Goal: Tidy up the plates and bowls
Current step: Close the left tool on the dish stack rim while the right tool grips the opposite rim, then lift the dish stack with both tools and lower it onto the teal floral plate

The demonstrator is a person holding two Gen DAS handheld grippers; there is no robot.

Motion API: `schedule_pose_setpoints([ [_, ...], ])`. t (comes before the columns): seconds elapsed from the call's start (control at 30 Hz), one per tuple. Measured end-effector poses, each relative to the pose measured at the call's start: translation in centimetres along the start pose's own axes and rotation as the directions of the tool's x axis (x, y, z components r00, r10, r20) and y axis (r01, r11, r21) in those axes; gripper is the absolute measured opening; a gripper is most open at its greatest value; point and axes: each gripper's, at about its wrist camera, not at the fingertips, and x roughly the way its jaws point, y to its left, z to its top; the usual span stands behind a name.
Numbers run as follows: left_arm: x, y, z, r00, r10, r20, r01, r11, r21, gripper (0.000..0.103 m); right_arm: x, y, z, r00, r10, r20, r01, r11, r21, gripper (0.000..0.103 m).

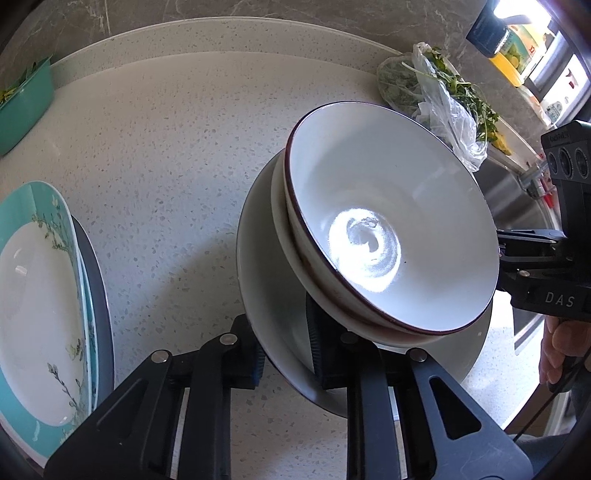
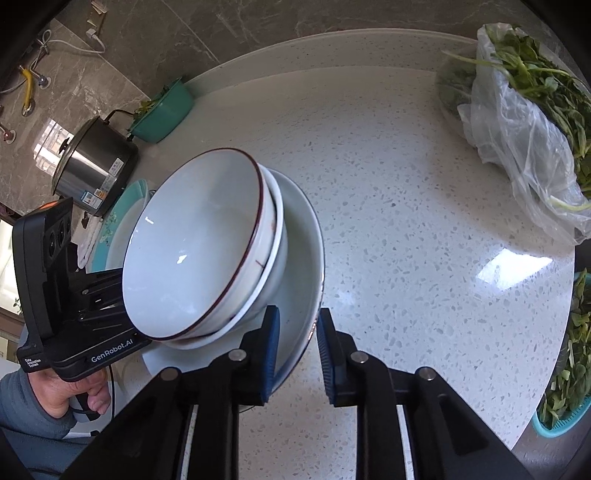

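Two white bowls (image 1: pixel 388 229) with dark red rims are nested on a white plate (image 1: pixel 273 295), and the stack is held tilted above a speckled counter (image 1: pixel 166 147). The plate's rim is gripped from two sides. On one side it is clamped between the blue pads of the left gripper (image 1: pixel 286 350); on the other it sits between the blue pads of the right gripper (image 2: pixel 295 350), which are closed on it. In the left view the right gripper is seen at the far edge of the plate, with the person's hand (image 1: pixel 557 347) on its handle. In the right view the left gripper is seen behind the bowls, held by a hand (image 2: pixel 74 395) in a grey sleeve (image 2: pixel 18 406). Off to the left of the stack, a few teal-rimmed plates (image 1: pixel 40 295) with a floral pattern lie stacked on the counter. Further out, a clear plastic bag of greens (image 2: pixel 524 122) rests near the back edge. A teal basin (image 2: pixel 166 110) with greens stands by the grey marbled wall (image 2: pixel 184 33), next to a steel pot (image 2: pixel 92 162). Another teal basket of greens (image 2: pixel 569 387) is seen at the right edge of the right view.
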Motion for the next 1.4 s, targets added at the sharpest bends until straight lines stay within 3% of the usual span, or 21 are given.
schedule_pose_setpoints([
  [0.53,-1.4,-1.1,-0.5,1.000,-0.003,0.013,0.003,1.000,0.027,0.017,-1.3,0.8,-0.8,0.999,-0.036,0.023,0.036,0.999,0.004,0.022],
  [0.87,-7.0,0.4,-1.1,0.998,0.028,0.053,-0.027,1.000,-0.013,0.017,-3.5,5.3,0.4,0.998,-0.019,0.060,0.023,0.997,-0.069,0.022],
  [1.17,-13.2,6.9,-2.3,0.991,0.101,0.092,-0.091,0.990,-0.109,0.017,-1.7,12.8,3.2,0.998,0.044,0.044,-0.035,0.984,-0.177,0.022],
  [1.4,-16.8,15.0,-4.4,0.982,0.162,0.094,-0.142,0.971,-0.191,0.017,2.1,19.3,5.2,0.996,0.090,0.000,-0.087,0.962,-0.257,0.022],
])
